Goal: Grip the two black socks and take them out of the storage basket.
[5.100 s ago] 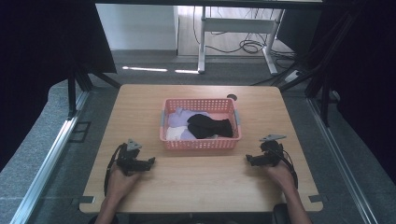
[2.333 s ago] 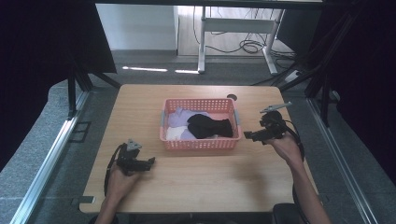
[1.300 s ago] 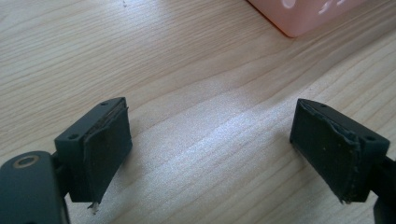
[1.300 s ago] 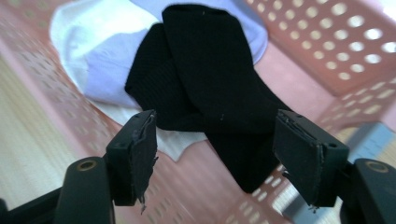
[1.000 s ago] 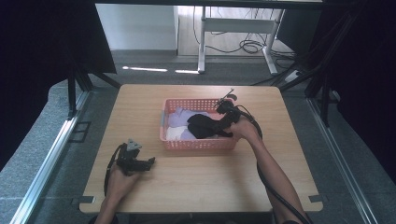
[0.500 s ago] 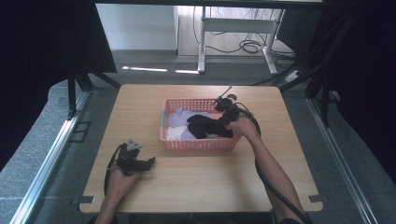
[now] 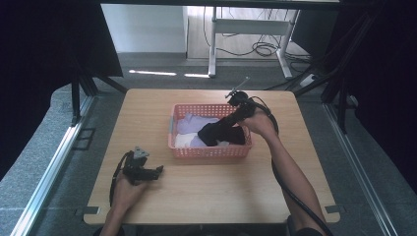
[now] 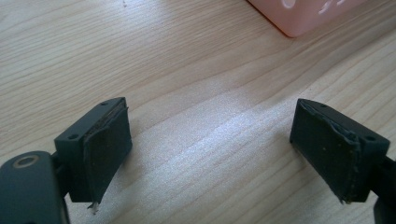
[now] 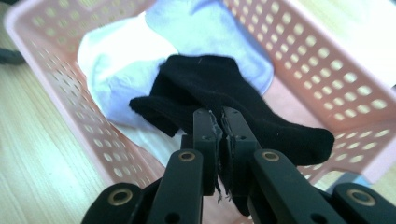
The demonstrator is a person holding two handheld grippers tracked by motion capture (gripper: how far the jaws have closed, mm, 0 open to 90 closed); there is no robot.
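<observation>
A pink plastic basket (image 7: 209, 152) stands mid-table and holds white, lavender and black socks. My right gripper (image 7: 229, 121) hangs over the basket's right half, shut on a black sock (image 7: 221, 133) whose bulk droops down into the basket. In the right gripper view the jaws (image 9: 219, 117) meet on the black sock (image 9: 224, 84), which hangs above a white sock (image 9: 116, 60) and a lavender one (image 9: 210, 28). My left gripper (image 7: 156, 170) rests on the table at the front left, open, with bare wood between its pads (image 8: 107, 149).
The wooden table (image 7: 221, 196) has room in front of the basket and on both sides. The basket's corner (image 8: 303, 18) lies just beyond my left gripper. Black curtains and a metal desk frame (image 7: 246, 29) stand behind the table.
My right gripper went from the table's right edge into the basket, shut on the black sock and has risen with it. The left hand has not moved.
</observation>
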